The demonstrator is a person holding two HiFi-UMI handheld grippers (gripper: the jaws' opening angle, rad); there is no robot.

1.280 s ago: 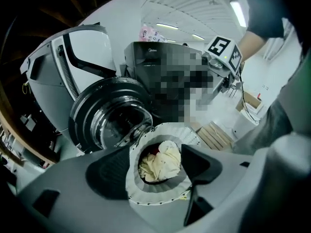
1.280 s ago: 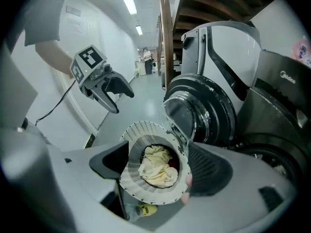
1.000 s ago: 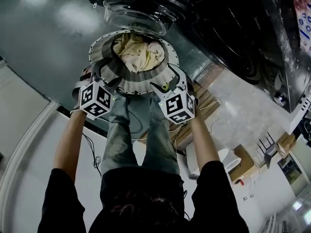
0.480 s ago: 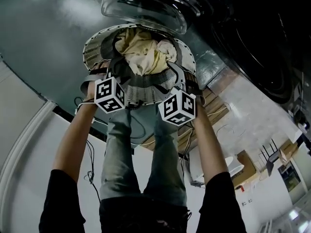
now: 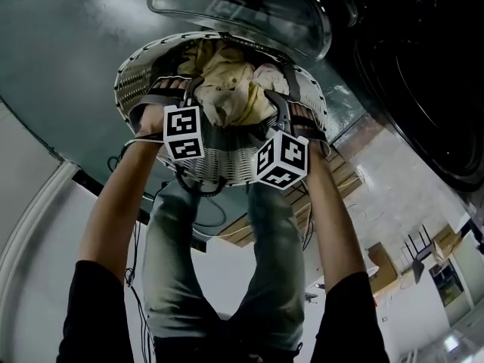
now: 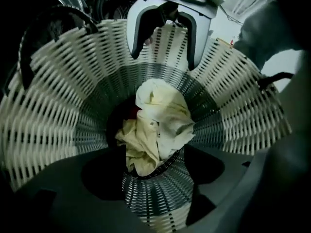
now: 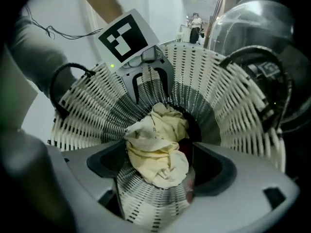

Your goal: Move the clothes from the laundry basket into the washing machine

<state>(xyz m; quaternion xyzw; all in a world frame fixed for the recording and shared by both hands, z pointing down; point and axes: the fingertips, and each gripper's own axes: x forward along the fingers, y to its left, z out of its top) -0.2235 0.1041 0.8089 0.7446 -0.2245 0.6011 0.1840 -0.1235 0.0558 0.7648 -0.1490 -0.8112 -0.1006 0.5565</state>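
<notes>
Clothes, a crumpled heap of pale-yellow and cream cloth [image 5: 227,82] with a dark red piece [image 6: 133,113] showing under it, lie at the bottom of the round white woven-plastic laundry basket [image 5: 136,70]; none has left it yet. Against the 2 earlier head views, the basket and both grippers at its near rim have come down together and now fill more of the picture. The basket now sits just under the round glass door [image 5: 242,13] of the dark washing machine [image 5: 423,74]. The left gripper [image 6: 154,176] points steeply down into the basket. Its jaws have just been opening and stand wide apart, with a strip of the basket's wall between them and the cloth heap beyond, and the pads do not look pressed on either. The right gripper [image 7: 160,166] is the same: jaws wide and just opened further, basket wall between them, nothing clamped. I judge that the basket is being set down by the machine and let go, so the carrying is over and the transfer itself has not begun. The next move would be for 1 gripper to reach the top yellow piece and close on it.
</notes>
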